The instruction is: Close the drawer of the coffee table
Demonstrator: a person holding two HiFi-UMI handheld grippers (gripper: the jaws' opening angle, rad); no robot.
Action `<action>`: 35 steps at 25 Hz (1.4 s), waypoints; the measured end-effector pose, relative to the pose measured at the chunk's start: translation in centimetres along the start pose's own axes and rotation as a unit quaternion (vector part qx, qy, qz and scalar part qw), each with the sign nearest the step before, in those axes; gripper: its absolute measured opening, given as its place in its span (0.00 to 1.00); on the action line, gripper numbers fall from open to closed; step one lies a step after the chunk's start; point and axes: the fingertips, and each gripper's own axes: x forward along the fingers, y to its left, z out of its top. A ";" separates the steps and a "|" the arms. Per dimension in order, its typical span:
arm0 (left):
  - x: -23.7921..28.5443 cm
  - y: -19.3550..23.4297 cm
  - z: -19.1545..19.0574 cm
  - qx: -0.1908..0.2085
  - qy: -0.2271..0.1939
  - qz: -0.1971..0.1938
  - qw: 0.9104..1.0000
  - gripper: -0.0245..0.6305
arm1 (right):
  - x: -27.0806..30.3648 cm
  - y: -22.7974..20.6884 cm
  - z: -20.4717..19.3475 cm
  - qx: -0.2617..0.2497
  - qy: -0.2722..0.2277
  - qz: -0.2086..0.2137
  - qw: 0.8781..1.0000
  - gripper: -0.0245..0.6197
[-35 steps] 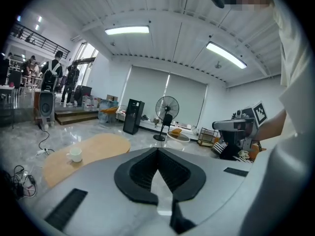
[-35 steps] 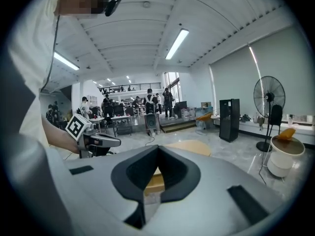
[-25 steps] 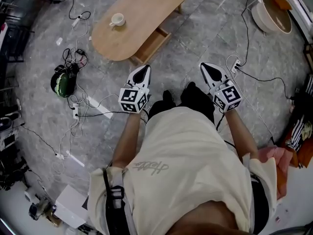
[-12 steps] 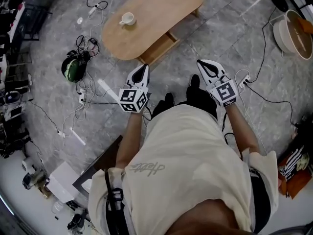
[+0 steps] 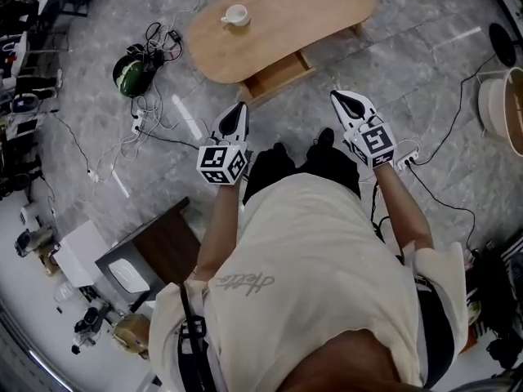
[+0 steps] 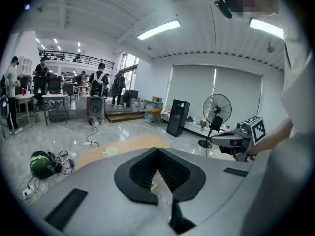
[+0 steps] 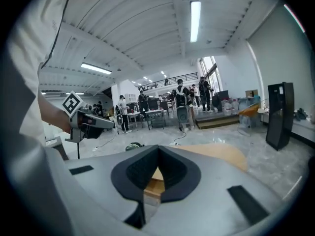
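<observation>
Sticking-out drawer: shallow light-wood drawer (image 5: 278,76), pulled partway out from under the table's long edge on the person's side. It's open, with its front facing the grippers.
Drawer axis: the long side runs along the table edge, roughly left-right in the head view, with the right end tilted a bit further away.
Coffee table: oval light-wood coffee table (image 5: 302,23), same left-right lie as the drawer, sitting at the top of the head view, ahead of the person.
On the table: just a small white cup on a saucer (image 5: 235,15), near the left end and well away from the drawer.
Left claw: grey left gripper with a marker cube (image 5: 239,108), pointing at the table. The tips are pressed together with nothing between them, and it's held short of the drawer, not touching it.
Right claw: matching right gripper (image 5: 340,96), also pinched closed on nothing. It's off to the right of the drawer and clear of it.
Through the claws: both gripper views show a bit of the drawer's wood through the gap behind the tips.
Floor: grey marbled tile floor (image 5: 425,64).
Left of table: dark green helmet-looking thing (image 5: 131,73) in a tangle of cables.
</observation>
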 end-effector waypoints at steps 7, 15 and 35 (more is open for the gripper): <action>-0.6 4.9 -2.0 -0.035 0.002 0.032 0.999 0.04 | 5.9 1.4 -0.6 -0.018 0.047 0.045 0.998 0.03; 0.0 12.1 -4.8 -0.057 -0.004 0.034 0.998 0.04 | 12.6 4.7 1.3 -0.052 0.086 0.073 0.992 0.03; 4.9 18.6 -15.2 -0.104 0.105 0.038 0.988 0.04 | 22.2 1.6 -5.2 -0.017 0.200 0.091 0.976 0.03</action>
